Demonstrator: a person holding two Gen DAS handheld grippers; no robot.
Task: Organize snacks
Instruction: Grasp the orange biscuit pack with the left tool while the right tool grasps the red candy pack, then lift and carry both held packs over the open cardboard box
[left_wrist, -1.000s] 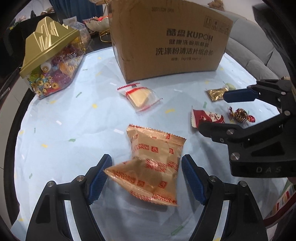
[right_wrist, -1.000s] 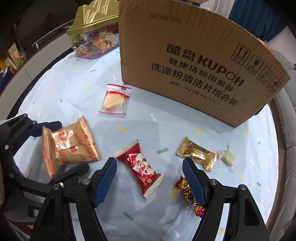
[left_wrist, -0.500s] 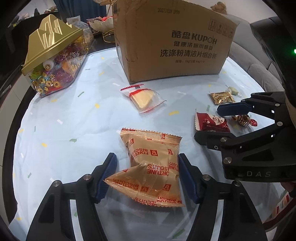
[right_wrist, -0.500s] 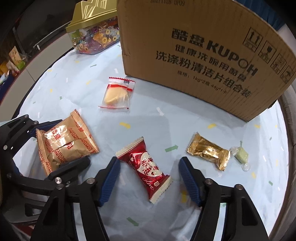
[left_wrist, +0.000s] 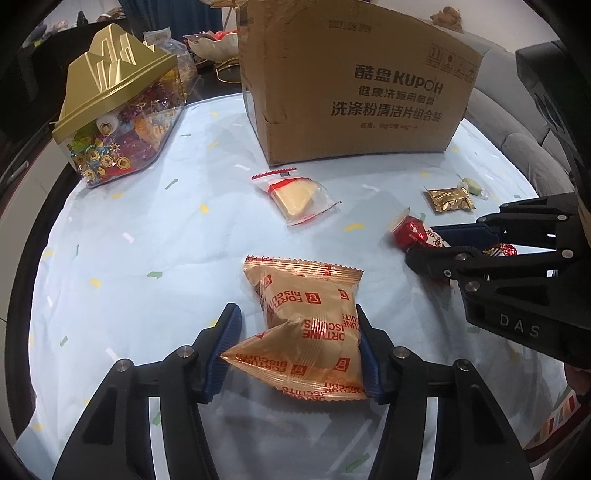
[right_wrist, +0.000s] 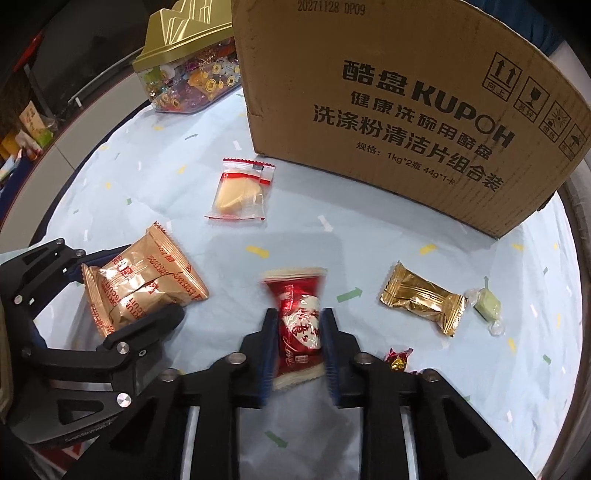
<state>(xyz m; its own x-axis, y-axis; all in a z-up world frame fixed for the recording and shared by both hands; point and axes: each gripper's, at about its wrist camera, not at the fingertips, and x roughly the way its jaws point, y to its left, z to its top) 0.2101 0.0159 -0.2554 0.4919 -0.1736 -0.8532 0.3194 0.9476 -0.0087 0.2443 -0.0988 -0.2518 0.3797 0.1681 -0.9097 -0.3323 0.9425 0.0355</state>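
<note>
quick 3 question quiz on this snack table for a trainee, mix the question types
1. True or false: the right tongs are shut on the red candy packet.
2. Which packet sits between the left tongs? A gold biscuit packet; B clear-wrapped snack; C green sweet.
3. What lies directly left of the green sweet in the right wrist view?

Key: 1 true; 2 A; 3 the small gold packet.
</note>
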